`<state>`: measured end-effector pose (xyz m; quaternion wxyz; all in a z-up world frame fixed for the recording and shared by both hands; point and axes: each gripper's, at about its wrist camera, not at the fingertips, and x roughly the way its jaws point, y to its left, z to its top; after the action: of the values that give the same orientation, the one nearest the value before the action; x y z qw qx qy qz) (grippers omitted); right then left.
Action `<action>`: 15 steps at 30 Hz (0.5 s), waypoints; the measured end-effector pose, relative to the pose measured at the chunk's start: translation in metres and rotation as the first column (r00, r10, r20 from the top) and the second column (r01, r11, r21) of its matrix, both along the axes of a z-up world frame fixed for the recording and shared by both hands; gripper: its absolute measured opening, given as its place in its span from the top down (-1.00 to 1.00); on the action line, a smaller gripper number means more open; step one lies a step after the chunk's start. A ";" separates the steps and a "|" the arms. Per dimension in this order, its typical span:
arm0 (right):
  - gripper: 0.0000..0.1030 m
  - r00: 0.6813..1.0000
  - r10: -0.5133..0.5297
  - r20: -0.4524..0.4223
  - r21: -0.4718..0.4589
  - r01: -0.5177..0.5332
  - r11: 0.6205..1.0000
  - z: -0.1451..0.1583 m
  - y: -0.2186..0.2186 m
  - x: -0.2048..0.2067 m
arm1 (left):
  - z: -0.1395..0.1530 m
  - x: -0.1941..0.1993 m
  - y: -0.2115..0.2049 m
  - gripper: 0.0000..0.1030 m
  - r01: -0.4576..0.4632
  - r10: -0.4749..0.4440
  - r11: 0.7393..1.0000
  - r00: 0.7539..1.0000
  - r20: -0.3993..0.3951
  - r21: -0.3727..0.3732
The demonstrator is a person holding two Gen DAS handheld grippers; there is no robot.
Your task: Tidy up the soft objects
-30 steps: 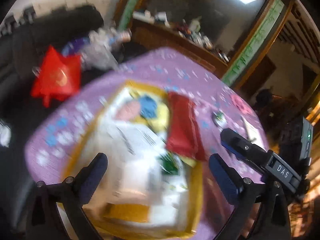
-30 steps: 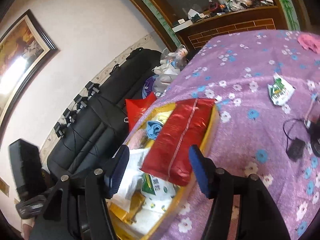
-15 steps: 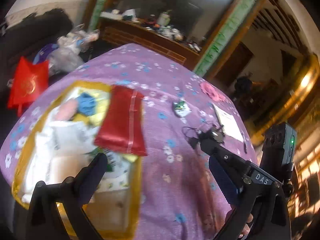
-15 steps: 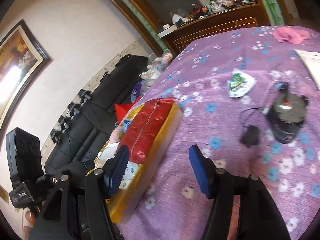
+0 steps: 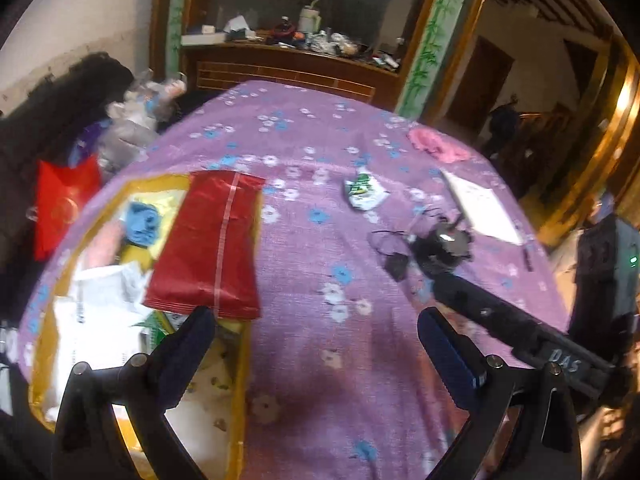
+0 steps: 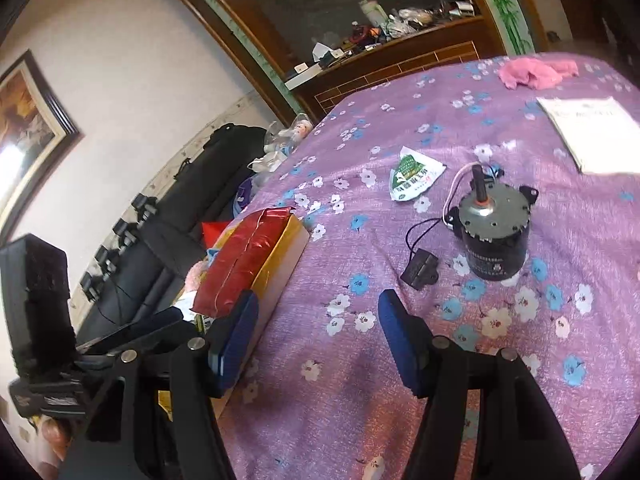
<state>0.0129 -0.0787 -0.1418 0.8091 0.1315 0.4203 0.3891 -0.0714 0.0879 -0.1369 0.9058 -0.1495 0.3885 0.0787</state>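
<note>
The red packet (image 5: 208, 246) is laid across the near-right edge of the yellow box (image 5: 240, 364), just ahead-left of the left gripper (image 5: 316, 344), long axis pointing away. Both that and the right gripper (image 6: 316, 332) are spread, empty. A motor (image 6: 494, 236) and green-white sachet (image 6: 414, 180) are ahead of the right one, nothing blocking.

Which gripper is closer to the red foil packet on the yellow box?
Left. The left gripper has one finger beside the red foil packet; the right gripper hovers over bare cloth further off.
</note>
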 end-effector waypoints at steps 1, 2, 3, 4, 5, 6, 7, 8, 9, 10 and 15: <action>-0.20 1.000 -0.009 -0.004 -0.001 0.009 1.000 -0.001 -0.001 0.000 | -0.001 -0.002 0.000 -0.99 -0.020 0.020 0.999 1.000 -0.010 0.028; -0.20 1.000 -0.013 -0.008 0.000 0.013 1.000 -0.002 -0.001 -0.001 | -0.002 -0.003 0.000 -0.99 -0.033 0.034 0.998 0.999 -0.018 0.051; -0.20 1.000 -0.009 -0.012 0.000 0.009 1.000 -0.003 -0.001 -0.003 | -0.003 -0.005 0.000 -0.99 -0.043 0.045 0.996 0.999 -0.023 0.076; -0.20 1.000 -0.002 -0.012 -0.002 0.002 1.000 -0.003 0.001 -0.005 | -0.004 -0.007 0.002 -0.99 -0.055 0.058 0.994 0.998 -0.026 0.095; -0.20 1.000 0.004 -0.009 -0.015 -0.004 1.000 -0.005 0.004 -0.007 | -0.004 -0.008 0.004 -0.99 -0.067 0.070 0.993 0.997 -0.029 0.102; -0.20 1.000 0.006 -0.007 -0.025 -0.006 1.000 -0.006 0.007 -0.007 | -0.005 -0.011 0.007 -0.99 -0.083 0.087 0.991 0.996 -0.028 0.104; -0.20 1.000 0.010 -0.007 -0.032 -0.010 0.999 -0.006 0.010 -0.009 | -0.006 -0.015 0.012 -0.99 -0.098 0.101 0.990 0.995 -0.021 0.102; -0.20 1.000 0.015 -0.006 -0.035 -0.015 0.999 -0.006 0.013 -0.011 | -0.008 -0.017 0.015 -0.99 -0.105 0.107 0.989 0.994 -0.023 0.102; -0.20 1.000 0.018 -0.007 -0.036 -0.018 0.999 -0.005 0.016 -0.014 | -0.010 -0.018 0.019 -0.99 -0.110 0.115 0.988 0.993 -0.035 0.104; -0.20 1.000 0.024 -0.007 -0.036 -0.024 0.999 -0.005 0.018 -0.017 | -0.012 -0.020 0.024 -0.99 -0.121 0.126 0.988 0.991 -0.044 0.099; -0.20 0.998 0.054 0.010 -0.073 -0.053 0.996 -0.002 0.038 -0.032 | -0.012 -0.036 0.037 -0.99 -0.170 0.171 0.982 0.985 -0.009 0.077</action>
<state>-0.0186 -0.0406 -0.1443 0.8053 0.0881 0.4326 0.3958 -0.1075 0.1251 -0.1486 0.8977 -0.1470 0.3781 0.1720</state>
